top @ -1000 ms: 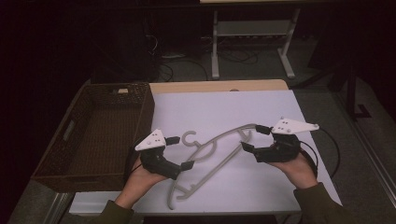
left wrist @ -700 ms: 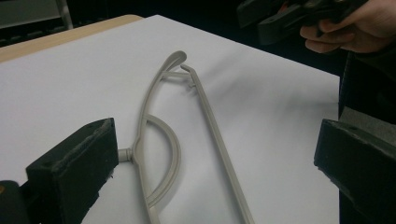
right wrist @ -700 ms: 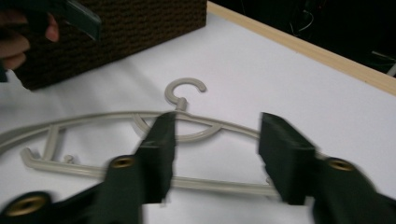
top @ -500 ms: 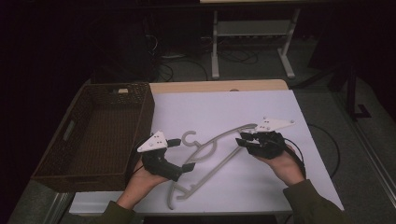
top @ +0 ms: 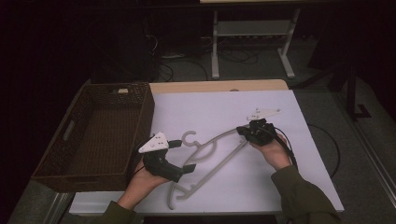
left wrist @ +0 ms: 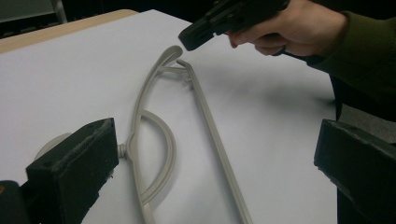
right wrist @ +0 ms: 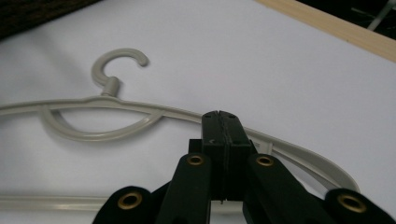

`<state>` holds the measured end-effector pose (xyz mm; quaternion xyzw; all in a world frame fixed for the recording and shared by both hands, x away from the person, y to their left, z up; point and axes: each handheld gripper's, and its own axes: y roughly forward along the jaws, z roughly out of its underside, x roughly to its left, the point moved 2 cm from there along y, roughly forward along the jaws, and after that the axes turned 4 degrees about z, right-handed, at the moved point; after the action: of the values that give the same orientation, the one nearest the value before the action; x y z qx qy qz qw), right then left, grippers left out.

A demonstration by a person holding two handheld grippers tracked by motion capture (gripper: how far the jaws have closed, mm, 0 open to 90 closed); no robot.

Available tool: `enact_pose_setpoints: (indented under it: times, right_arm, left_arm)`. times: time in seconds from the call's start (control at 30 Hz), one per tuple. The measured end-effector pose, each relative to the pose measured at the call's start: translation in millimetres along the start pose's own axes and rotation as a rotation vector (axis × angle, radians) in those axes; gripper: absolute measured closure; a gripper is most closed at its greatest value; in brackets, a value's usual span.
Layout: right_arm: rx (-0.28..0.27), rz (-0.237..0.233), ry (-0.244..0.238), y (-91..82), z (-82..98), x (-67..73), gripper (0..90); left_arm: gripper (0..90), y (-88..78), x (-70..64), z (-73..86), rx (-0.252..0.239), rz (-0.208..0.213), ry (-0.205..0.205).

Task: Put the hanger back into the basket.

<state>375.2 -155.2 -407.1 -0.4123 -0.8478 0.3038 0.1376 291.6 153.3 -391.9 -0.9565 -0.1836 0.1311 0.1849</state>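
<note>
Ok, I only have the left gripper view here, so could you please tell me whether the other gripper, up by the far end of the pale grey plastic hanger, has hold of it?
Observer: No. The right gripper has just been closing its jaws. They stand pressed together with nothing between them, and the pale grey plastic hanger lies on the table beyond them.
Operator: Thank you. My own jaw hides most of the hook; where is it?
Observer: The hook lies flat on the white sheet, close by the far jaw of the left gripper, which is open.
Operator: And is there a container nearby?
Observer: Yes, a brown woven basket stands left of the sheet, beside the left hand.
</note>
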Motion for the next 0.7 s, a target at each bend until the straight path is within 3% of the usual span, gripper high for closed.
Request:
enact_pose_setpoints:
  times: [0.23, 0.33, 0.7]
  right_arm:
    - [0.046, 0.026, 0.009, 20.5, 2.9, -10.2, 89.3]
    - [0.097, 0.041, -0.005, 32.1, 6.9, -14.2, 89.4]
    - [0.196, 0.065, -0.026, 49.6, 16.1, -12.1, 89.4]
  left_arm:
    - [0.0, 0.5, 0.1, -0.1, -0.007, 0.001, -0.005]
    - [0.0, 0.5, -0.2, -0.2, -0.012, 0.0, -0.01]
    - [0.0, 1.8, -0.4, 0.9, -0.007, 0.003, -0.013]
